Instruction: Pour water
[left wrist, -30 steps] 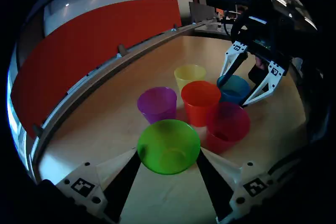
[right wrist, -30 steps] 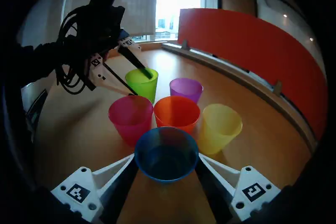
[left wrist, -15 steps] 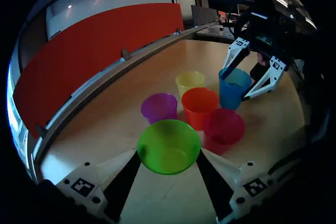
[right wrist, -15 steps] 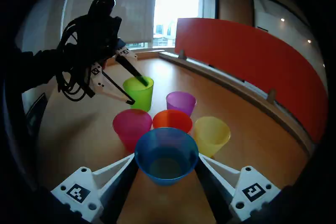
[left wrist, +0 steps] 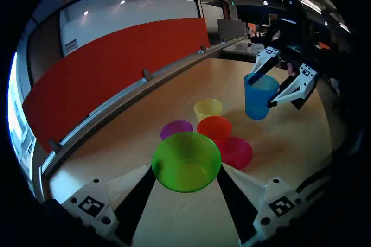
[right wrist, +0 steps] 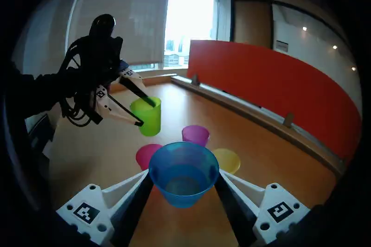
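A green cup (left wrist: pixel 186 161) sits upright between the fingers of my left gripper (left wrist: pixel 186 169), which is shut on it. In the right gripper view the same green cup (right wrist: pixel 147 116) hangs above the table in the left gripper (right wrist: pixel 146 114). My right gripper (right wrist: pixel 183 178) is shut on a blue cup (right wrist: pixel 183 173), upright, with what looks like a little water in its bottom. From the left gripper view the blue cup (left wrist: pixel 257 96) is lifted off the table in the right gripper (left wrist: pixel 260 92).
On the wooden table (left wrist: pixel 287 145) stand a yellow cup (left wrist: pixel 208 108), a purple cup (left wrist: pixel 176 129), an orange cup (left wrist: pixel 214 128) and a pink cup (left wrist: pixel 235 152), close together. A red partition (left wrist: pixel 116 57) runs along the table's far edge. A person's dark sleeve (right wrist: pixel 41 94) holds the left gripper.
Both grippers have risen, lifting the green and blue cups off the table. The blue cup has left the cluster, and the remaining cups look smaller and lower.
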